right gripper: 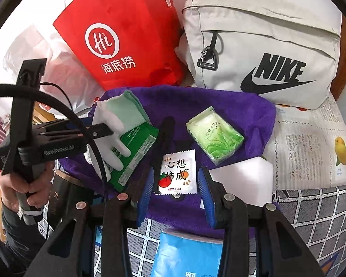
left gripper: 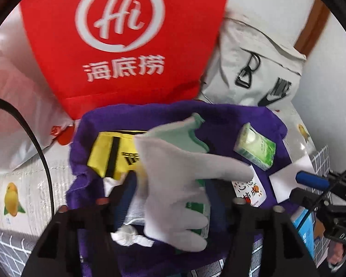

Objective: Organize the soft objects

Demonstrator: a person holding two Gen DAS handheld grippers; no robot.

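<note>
Left wrist view
- Edges: the purple towel ended just short of the red paper bag and the grey Nike bag behind it; open purple showed between the yellow pouch and the green tissue pack.
- Containers: both bags stood at the back; what was in them I could not tell.
- Task's thing: the white glove lay across the middle, its fingers pointing right, over a green wipes packet.
- Left hand-held gripper: spread, jaws apart on either side of the glove and not pressing it.

Right wrist view
- Edges: the towel's near border overlapped a grid-patterned cloth; newspaper lay to the right.
- Containers: the grey Nike bag was zipped; the red paper bag leaned beside it.
- Task's thing: a white sachet with a tomato print lay flat between the blue pads, apart from both.
- Right hand-held gripper: spread, pinching nothing.
- Left side: a hand held the other tool, its tip over the glove.
</note>
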